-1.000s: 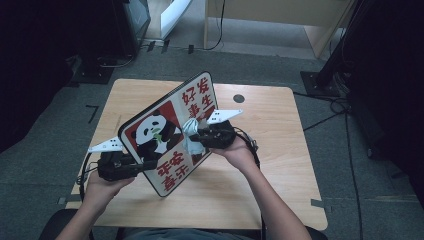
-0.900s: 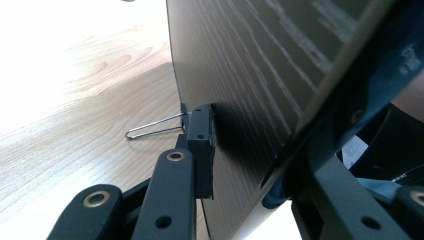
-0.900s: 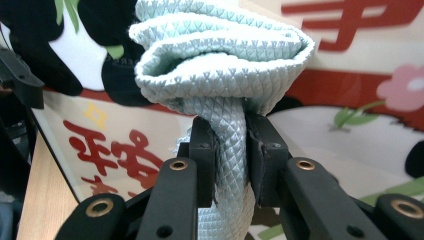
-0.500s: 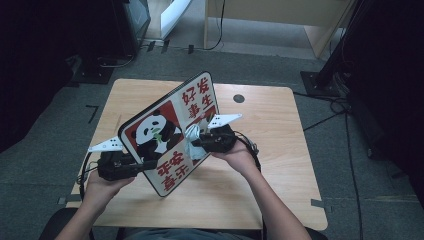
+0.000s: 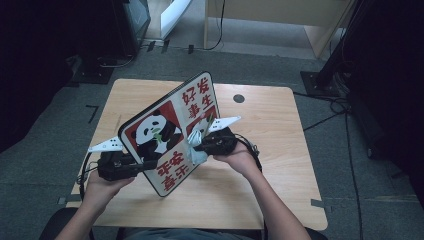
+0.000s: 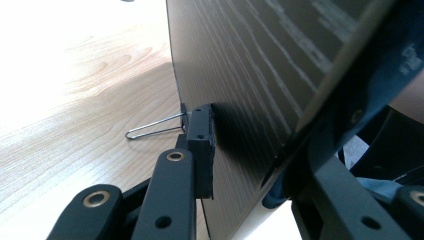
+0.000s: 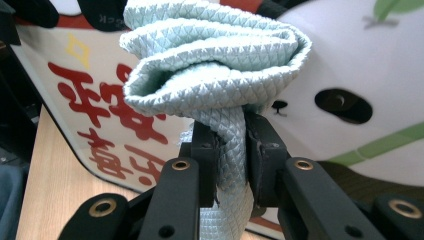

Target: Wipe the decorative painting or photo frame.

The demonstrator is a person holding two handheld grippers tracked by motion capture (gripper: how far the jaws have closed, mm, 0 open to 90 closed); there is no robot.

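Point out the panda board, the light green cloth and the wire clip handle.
panda board [image 5: 150, 132]: high view, on the panda picture on its face.
light green cloth [image 7: 215, 60]: right gripper view, on the bunched folds above the fingers.
wire clip handle [image 6: 152, 129]: left gripper view, on the wire loop over the table.

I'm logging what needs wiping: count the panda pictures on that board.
1. The single panda sits on the board's lower left panel, beside the red characters; the cloth in the right gripper may hide others.
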